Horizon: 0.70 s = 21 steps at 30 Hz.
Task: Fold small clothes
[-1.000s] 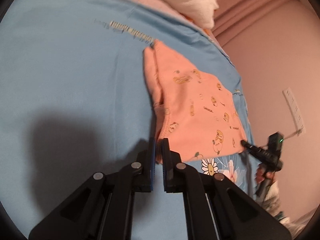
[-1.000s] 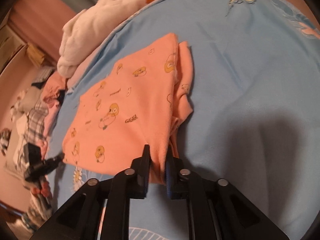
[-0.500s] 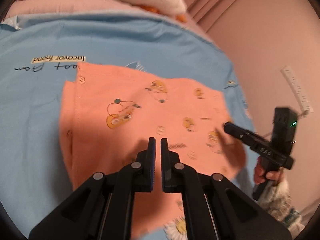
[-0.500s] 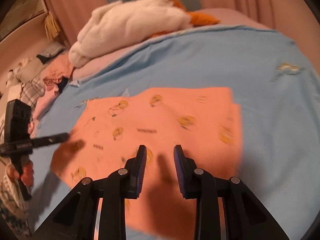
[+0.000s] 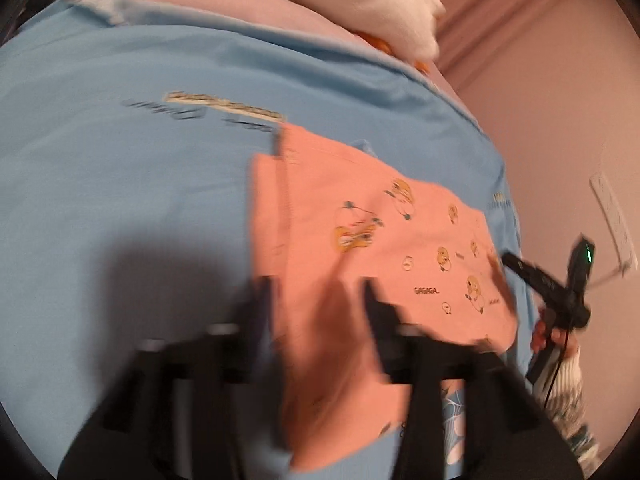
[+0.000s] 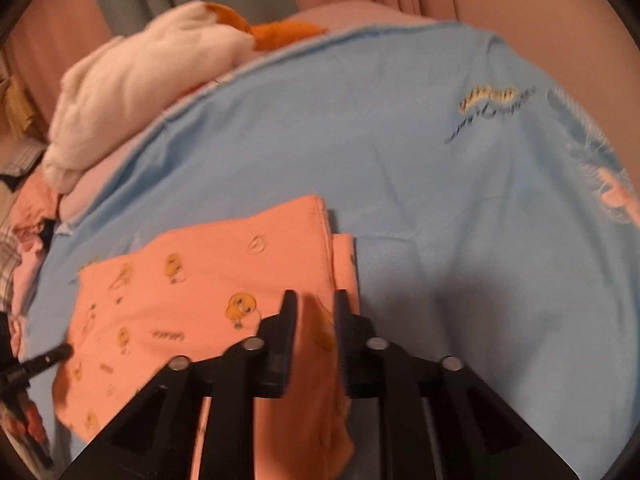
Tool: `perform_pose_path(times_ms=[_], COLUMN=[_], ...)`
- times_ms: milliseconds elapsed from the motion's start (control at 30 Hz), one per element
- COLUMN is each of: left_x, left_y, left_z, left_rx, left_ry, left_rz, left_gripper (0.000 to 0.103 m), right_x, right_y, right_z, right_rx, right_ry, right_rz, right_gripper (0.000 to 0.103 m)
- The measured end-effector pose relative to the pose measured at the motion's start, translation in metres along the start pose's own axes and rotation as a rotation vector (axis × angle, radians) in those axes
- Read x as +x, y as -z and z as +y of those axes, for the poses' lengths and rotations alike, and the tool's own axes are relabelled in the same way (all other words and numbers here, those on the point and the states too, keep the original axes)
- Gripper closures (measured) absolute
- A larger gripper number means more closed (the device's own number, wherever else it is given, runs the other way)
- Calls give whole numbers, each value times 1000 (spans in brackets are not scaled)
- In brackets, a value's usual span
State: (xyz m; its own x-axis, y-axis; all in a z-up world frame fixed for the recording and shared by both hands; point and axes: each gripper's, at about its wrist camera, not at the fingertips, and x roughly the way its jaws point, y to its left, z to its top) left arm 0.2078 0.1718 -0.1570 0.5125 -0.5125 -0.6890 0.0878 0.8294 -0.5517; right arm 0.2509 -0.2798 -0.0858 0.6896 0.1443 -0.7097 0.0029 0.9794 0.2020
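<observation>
Lying folded on the blue sheet, the soft, limp orange garment wants edge pinches, left claw opening empty, right claw spread.

Garment: I see it lying flat on the bed sheet, a narrower layer jutting out along one side.
Pillow pile: behind the garment, at the bed's far end.
Left hand-held gripper: over the garment's near edge.
Right hand-held gripper: over its opposite end.
</observation>
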Motion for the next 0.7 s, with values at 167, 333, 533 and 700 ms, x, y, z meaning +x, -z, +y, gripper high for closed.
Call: perform_pose_path(times_ms=[167, 333, 533, 700], left_x=[-9, 16, 44, 52], left_y=[9, 6, -11, -12], left_z=[26, 13, 1, 2], left_rx=[-103, -137, -129, -127], left_ry=[31, 138, 104, 97], left_rz=[7, 58, 75, 86], left_gripper=[45, 45, 77, 84], right_x=[-25, -1, 56, 86], right_y=[19, 20, -2, -4], right_z=[31, 80, 126, 143], right_rx=[-78, -189, -182, -204], right_ry=[-127, -213, -213, -114], right_rz=[-8, 62, 120, 158], right_gripper=[69, 69, 69, 72])
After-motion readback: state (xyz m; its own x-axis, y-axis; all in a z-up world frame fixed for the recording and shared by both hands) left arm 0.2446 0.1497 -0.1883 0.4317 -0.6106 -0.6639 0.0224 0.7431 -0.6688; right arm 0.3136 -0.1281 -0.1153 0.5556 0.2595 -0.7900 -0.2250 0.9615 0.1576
